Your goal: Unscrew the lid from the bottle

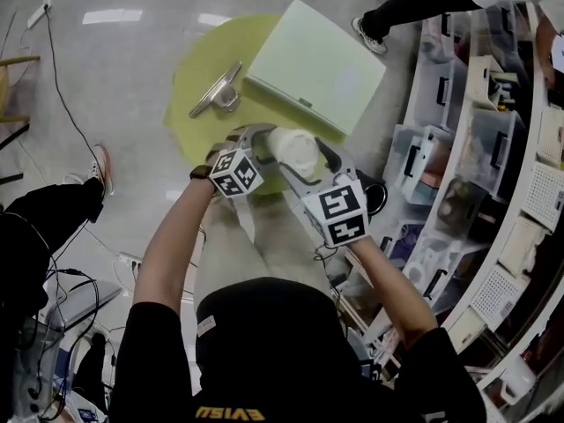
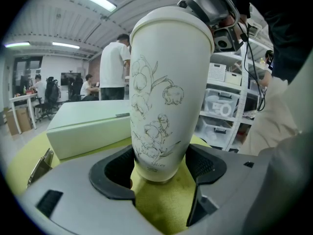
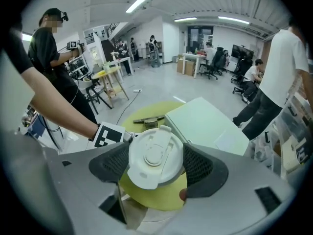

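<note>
A white bottle [image 2: 166, 82] with a fine flower drawing stands upright on the round yellow-green table [image 2: 161, 204]. My left gripper [image 2: 159, 168] is shut on its lower part, both dark pads against its sides. The white lid [image 3: 155, 156] sits on top of the bottle. My right gripper [image 3: 155, 164] comes down from above and is shut on the lid's rim, one pad on each side. In the head view the bottle [image 1: 295, 152] shows between the left gripper [image 1: 264, 144] and the right gripper [image 1: 310, 164]. The bottle's body is hidden in the right gripper view.
A pale green box [image 1: 317, 64] lies on the table [image 1: 198, 77] just behind the bottle, with a metal tool [image 1: 218, 91] to its left. Shelves with plastic bins [image 1: 476, 148] curve along the right. People stand beyond the table and at the left.
</note>
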Demonstrator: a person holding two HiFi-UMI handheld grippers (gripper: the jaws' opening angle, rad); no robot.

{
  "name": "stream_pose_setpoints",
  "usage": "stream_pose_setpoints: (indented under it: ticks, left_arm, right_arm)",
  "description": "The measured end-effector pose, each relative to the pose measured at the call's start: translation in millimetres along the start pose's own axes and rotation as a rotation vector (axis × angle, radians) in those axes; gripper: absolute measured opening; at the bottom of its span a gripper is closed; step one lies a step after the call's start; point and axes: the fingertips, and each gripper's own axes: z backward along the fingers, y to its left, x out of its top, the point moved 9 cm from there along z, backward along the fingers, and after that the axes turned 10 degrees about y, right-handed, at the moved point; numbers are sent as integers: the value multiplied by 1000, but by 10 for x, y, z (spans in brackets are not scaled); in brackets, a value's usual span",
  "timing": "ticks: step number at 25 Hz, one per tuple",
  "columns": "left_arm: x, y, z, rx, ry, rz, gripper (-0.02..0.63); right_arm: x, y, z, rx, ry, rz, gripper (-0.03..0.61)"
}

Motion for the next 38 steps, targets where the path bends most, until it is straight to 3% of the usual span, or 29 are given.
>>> stream_pose_setpoints:
  ticks: [23,27,33,35,38]
  left_arm:
    - [-6,-56,-4,31,16,-28,330]
    - [-4,-47,-10,30,21,-29,330]
    - [-11,-48,-3,28,24,-29,330]
    - [-12,-37,-8,28,25,-29,330]
    - [-17,-38,-8,29,25,-28,330]
  right_arm:
    - [11,-69,10,134,81,422,339]
    - [59,-98,6,174,104,580,339]
    - [134,-86,-16,257,162,905,339]
    - [152,-88,-28,269,173,958,339]
    - [140,-96,-28,268,158,953,339]
